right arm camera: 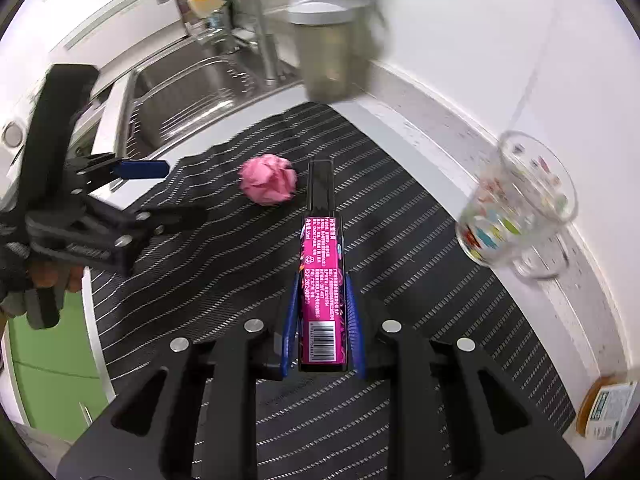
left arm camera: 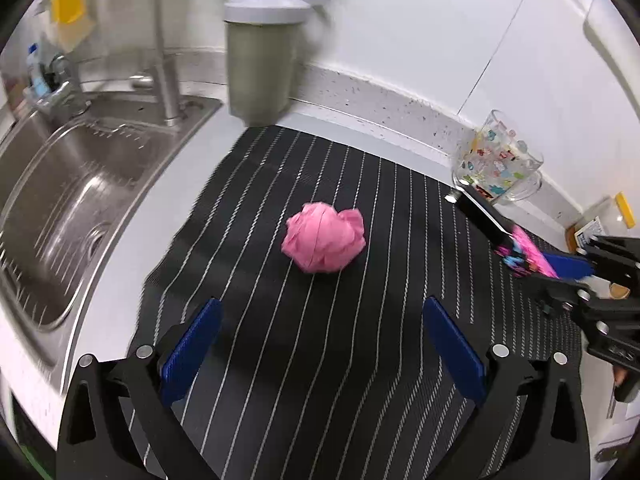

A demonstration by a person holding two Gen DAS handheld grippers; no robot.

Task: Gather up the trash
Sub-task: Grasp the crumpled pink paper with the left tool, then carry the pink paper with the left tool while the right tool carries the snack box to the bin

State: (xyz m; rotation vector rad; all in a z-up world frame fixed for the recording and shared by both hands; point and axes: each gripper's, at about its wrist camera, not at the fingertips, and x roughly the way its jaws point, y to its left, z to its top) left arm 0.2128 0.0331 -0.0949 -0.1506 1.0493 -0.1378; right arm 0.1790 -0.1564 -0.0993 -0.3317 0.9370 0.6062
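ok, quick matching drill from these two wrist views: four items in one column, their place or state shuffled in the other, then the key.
Items
1. pink paper ball
2. pink and black box
3. glass mug
4. left gripper

Place or state
A. by the wall, off the mat
B. jaws open, nothing between them
C. clamped in the right gripper
D. lying loose on the striped mat

Pairs: 1-D, 2-C, 3-A, 4-B

Right tongs (right arm camera: 322, 312) grip a pink, perhaps candy, box (right arm camera: 322, 280)
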